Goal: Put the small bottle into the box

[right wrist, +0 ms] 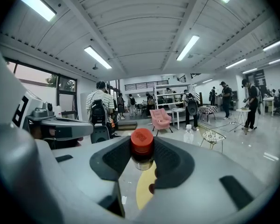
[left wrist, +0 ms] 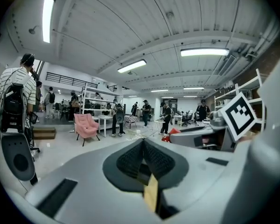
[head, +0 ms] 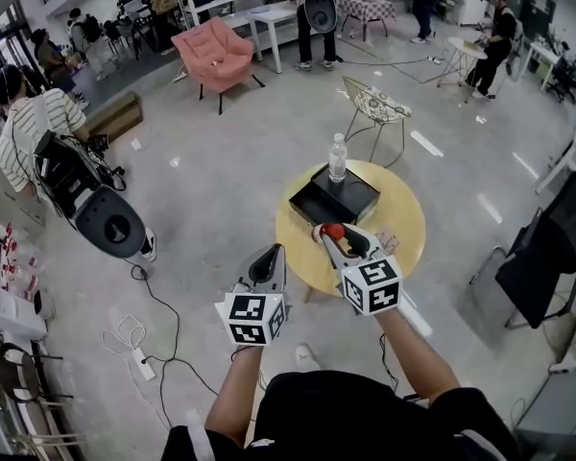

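The small bottle (head: 334,230) has a red cap and a dark body. My right gripper (head: 337,237) is shut on it, holding it above the near part of the round yellow table (head: 403,221). In the right gripper view the small bottle (right wrist: 142,146) stands upright between the jaws of the right gripper (right wrist: 142,157). The black box (head: 334,198) lies open on the table just beyond the bottle. My left gripper (head: 267,255) is shut and empty, hanging off the table's left edge. In its own view the left gripper (left wrist: 143,160) shows jaws pressed together.
A clear water bottle (head: 338,157) stands at the box's far edge. A wire chair (head: 374,106) is behind the table and a pink armchair (head: 214,54) farther back. A black chair (head: 547,253) is on the right. A cable and power strip (head: 142,361) lie on the floor at left.
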The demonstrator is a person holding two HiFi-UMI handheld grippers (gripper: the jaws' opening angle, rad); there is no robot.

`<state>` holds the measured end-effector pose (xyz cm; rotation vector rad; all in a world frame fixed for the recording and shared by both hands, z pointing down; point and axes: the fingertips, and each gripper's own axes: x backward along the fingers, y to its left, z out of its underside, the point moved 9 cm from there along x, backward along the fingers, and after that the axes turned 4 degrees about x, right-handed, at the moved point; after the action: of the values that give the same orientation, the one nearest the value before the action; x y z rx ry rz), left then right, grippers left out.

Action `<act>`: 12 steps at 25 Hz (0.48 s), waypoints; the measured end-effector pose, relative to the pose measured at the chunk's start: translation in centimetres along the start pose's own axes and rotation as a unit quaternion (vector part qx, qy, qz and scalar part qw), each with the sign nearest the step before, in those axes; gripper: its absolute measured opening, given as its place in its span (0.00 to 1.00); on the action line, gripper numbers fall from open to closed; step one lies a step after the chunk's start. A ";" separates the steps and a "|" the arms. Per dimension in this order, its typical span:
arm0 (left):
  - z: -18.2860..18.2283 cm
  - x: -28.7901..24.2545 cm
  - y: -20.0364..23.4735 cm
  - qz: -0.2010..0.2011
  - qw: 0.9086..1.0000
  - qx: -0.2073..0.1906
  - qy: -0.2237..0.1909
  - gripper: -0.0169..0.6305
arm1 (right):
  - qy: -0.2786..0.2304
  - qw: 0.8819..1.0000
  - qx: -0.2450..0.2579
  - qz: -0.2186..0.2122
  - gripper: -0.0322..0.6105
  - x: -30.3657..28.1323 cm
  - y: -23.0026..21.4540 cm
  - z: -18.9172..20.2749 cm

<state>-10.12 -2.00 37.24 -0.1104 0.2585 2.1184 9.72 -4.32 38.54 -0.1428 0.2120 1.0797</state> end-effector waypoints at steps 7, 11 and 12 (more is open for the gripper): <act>-1.0 -2.6 4.3 0.005 1.000 0.005 0.001 0.05 | 0.007 1.000 0.002 0.006 0.26 -4.7 -0.2 -1.2; -1.6 -3.7 6.7 0.010 1.000 0.008 0.002 0.05 | 0.011 1.000 0.002 0.011 0.26 -7.0 0.1 -1.8; -1.8 -3.9 7.3 0.011 1.000 0.008 0.002 0.05 | 0.012 1.000 0.002 0.013 0.26 -7.5 0.2 -2.1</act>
<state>-14.22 -9.40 37.21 -0.1026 0.2809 2.1383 5.93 -11.14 38.33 -0.1507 0.2383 1.1036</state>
